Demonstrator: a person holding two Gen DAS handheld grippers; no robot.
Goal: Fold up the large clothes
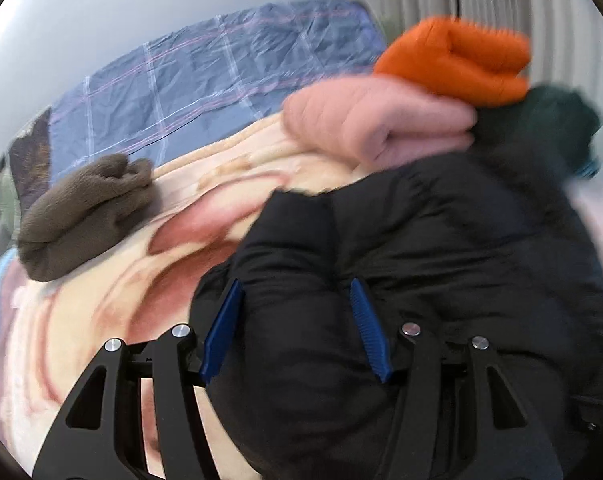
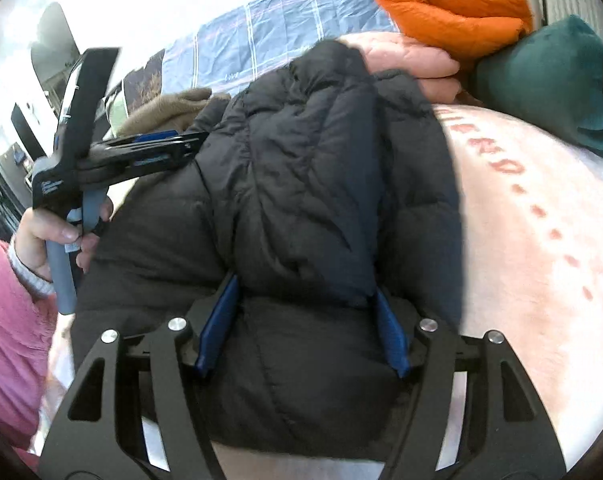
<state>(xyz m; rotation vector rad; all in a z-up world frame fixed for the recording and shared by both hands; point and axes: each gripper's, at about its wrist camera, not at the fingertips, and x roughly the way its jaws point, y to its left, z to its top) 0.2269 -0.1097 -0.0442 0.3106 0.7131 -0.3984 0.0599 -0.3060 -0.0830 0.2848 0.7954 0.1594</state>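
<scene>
A black puffer jacket (image 1: 421, 240) lies bunched on a cream and pink blanket (image 1: 101, 320). In the left wrist view my left gripper (image 1: 295, 286) is shut on a thick bulge of the jacket's left edge, its blue pads pressed against both sides. The right wrist view shows the jacket (image 2: 301, 160) with a folded layer lying over its middle. My right gripper (image 2: 305, 286) is shut on the near end of that fold, which drapes over the fingertips. The left gripper (image 2: 181, 144) also appears there side-on, at the jacket's left edge, held by a hand (image 2: 49, 236).
Folded clothes are stacked at the far side: an orange puffer (image 1: 453, 60) on a pink one (image 1: 373, 124), with a dark green item (image 1: 541, 128) beside them. A brown fleece piece (image 1: 85, 212) lies to the left. A blue checked sheet (image 1: 221, 72) lies behind. A pink sleeve (image 2: 9, 340) is at lower left.
</scene>
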